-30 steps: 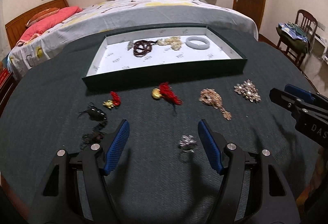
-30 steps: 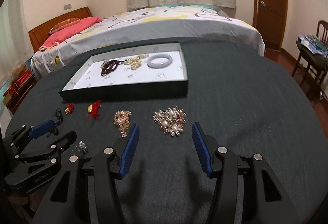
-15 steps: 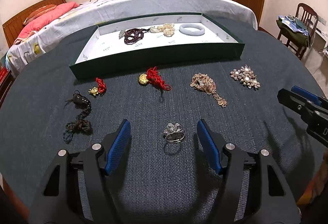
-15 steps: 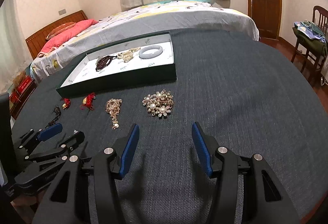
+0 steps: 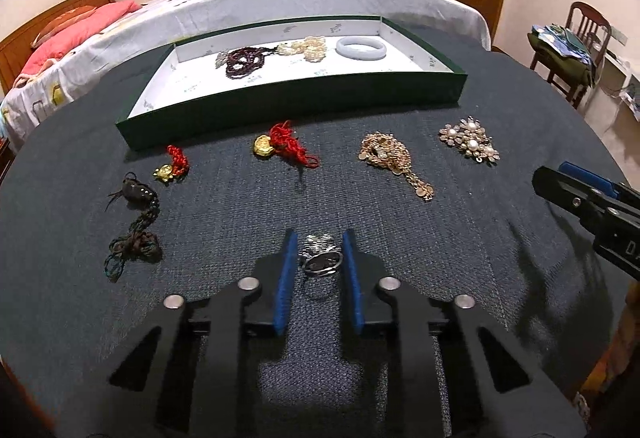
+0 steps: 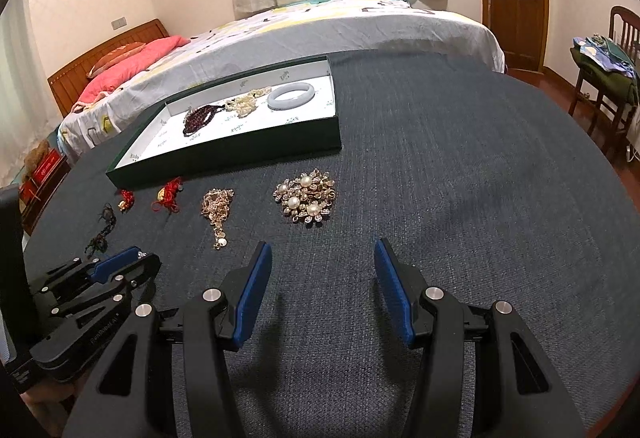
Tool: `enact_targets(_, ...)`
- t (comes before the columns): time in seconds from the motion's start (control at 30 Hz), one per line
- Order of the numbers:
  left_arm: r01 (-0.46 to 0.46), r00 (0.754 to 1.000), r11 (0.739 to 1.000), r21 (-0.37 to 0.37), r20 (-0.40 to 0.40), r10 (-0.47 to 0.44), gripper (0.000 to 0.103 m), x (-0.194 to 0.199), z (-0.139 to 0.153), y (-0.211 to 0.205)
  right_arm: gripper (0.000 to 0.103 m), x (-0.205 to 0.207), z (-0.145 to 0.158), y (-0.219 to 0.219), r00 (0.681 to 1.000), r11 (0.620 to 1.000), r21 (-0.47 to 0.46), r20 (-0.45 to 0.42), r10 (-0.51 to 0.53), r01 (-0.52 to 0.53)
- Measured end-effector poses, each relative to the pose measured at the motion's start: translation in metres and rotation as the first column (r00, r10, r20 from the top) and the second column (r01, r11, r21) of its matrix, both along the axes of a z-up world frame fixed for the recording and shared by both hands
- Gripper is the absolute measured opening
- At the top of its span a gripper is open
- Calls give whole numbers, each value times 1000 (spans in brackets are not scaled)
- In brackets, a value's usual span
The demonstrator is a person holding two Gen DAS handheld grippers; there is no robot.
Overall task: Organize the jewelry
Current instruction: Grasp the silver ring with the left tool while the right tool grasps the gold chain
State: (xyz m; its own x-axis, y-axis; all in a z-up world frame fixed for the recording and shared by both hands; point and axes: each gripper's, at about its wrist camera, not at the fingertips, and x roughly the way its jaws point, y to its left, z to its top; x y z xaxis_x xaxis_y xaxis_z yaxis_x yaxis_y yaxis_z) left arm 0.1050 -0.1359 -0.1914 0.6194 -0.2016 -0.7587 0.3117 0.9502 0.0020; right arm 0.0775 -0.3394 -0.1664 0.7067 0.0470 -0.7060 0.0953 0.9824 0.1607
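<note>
Behind your dark cloth-covered table [image 6: 460, 165] stands a bed [image 6: 320, 25]; your left gripper [image 5: 318, 244] grasps the silver ring [image 5: 322, 258] near the front edge, your right gripper [image 6: 320, 258] spread wide.

Dark cloth-covered table [image 5: 500, 109] carries a green tray [image 5: 304, 99] and scattered jewelry [image 5: 469, 139].

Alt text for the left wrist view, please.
The left gripper, blue fingers nearly closed, brackets a silver ring on the dark tablecloth. Beyond lie loose jewelry pieces and a green tray holding bracelets.
</note>
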Motion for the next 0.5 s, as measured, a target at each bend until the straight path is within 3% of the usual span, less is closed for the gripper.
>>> enact_targets(0.5, -45, 999, 999, -31, 16, 45, 21, 7, 14, 30, 53, 13, 2, 19, 999, 999, -23, -12, 40, -40)
